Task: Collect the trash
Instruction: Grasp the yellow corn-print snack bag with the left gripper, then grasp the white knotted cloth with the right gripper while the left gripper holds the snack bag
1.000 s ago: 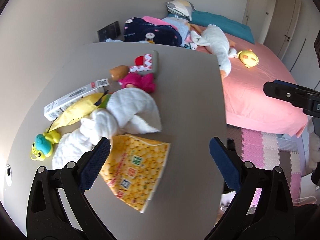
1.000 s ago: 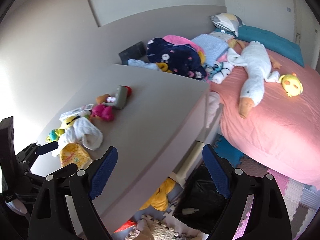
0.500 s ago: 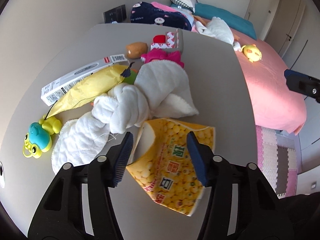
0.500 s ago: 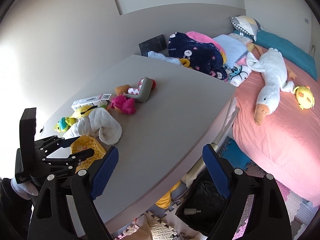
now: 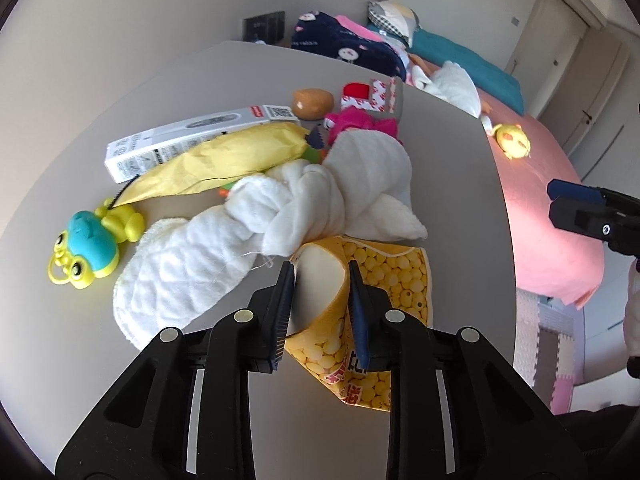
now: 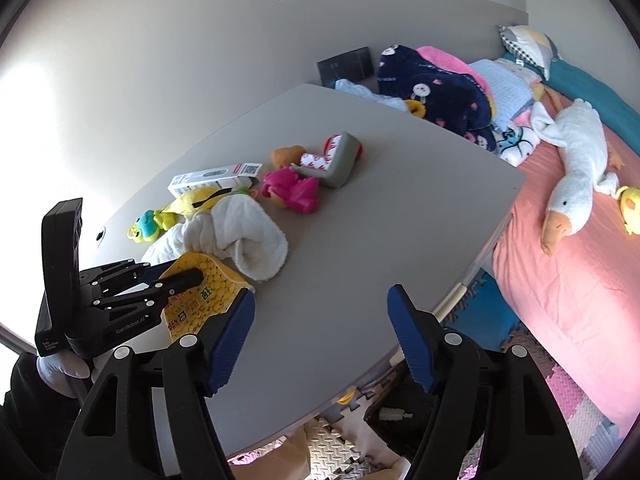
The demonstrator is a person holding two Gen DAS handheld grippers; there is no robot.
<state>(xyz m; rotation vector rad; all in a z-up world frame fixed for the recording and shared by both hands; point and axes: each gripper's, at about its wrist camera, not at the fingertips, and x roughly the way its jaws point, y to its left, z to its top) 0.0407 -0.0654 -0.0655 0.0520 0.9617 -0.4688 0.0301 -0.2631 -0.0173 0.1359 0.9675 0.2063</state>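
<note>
Since a second ago, the left gripper [image 5: 320, 284] has come down from wide open over the yellow snack bag [image 5: 384, 280]; its jaws are closing on the bag's curled open edge at the counter's [image 5: 448, 152] near edge. Just beyond, touching the bag, lies a white towel [image 5: 304, 208]. Right gripper [image 6: 320, 320] hovers over the bare near edge, empty, jaws closing.

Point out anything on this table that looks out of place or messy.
An empty yellow snack bag lies torn open on the table, its mouth between the closing left gripper. A white towel is knotted in a heap among toys.
</note>
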